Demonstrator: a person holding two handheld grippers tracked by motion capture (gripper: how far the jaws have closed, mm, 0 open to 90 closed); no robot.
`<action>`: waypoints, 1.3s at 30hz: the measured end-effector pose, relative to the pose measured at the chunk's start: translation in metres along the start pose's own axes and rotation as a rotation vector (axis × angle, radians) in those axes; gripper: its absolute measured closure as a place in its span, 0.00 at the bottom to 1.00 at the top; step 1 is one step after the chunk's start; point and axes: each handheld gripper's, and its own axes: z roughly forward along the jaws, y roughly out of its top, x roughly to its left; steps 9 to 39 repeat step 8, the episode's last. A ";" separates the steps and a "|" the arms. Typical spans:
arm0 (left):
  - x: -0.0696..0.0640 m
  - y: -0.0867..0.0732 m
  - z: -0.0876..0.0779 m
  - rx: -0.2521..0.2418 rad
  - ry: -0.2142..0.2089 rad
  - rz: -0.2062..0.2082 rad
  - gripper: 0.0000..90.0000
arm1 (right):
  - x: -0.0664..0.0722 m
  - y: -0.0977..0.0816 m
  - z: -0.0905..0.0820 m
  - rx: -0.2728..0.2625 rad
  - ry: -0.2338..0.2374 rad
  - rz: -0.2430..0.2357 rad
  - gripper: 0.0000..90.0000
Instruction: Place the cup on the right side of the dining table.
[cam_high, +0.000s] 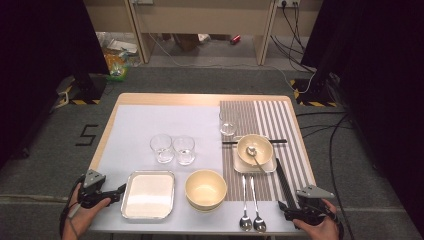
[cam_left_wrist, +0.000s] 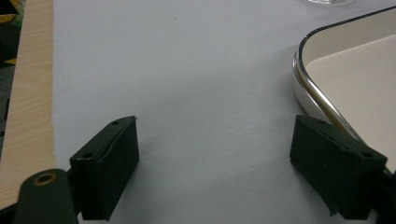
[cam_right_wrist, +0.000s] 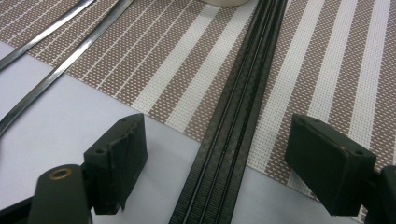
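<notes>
The right hand-held gripper (cam_right_wrist: 219, 163) — jaws wide, empty — straddles the black chopsticks (cam_right_wrist: 233, 140) pointing toward 12 o'clock; closing on them seems next, while the left hand-held gripper (cam_left_wrist: 215, 168) idles open.

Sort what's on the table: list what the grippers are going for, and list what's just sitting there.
In hand:
right gripper, open astride black chopsticks
left gripper, open beside metal tray

Lying about:
two spoons
yellow bowl
three glasses

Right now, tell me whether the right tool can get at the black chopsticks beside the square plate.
Probably yes. The right tool is open, and the black chopsticks lie flat between its jaws on the striped mat. Nothing lies over their near ends; the two spoons lie off to one side.
</notes>
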 end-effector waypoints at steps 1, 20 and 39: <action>0.000 0.000 0.000 0.000 0.000 -0.001 0.16 | 0.000 0.000 0.000 0.001 0.000 0.002 0.23; 0.001 0.000 -0.001 0.011 -0.006 -0.003 0.16 | 0.000 0.000 0.000 -0.002 0.001 0.001 0.23; 0.001 0.000 -0.001 0.011 -0.006 -0.003 0.16 | 0.000 0.000 0.000 -0.002 0.001 0.001 0.23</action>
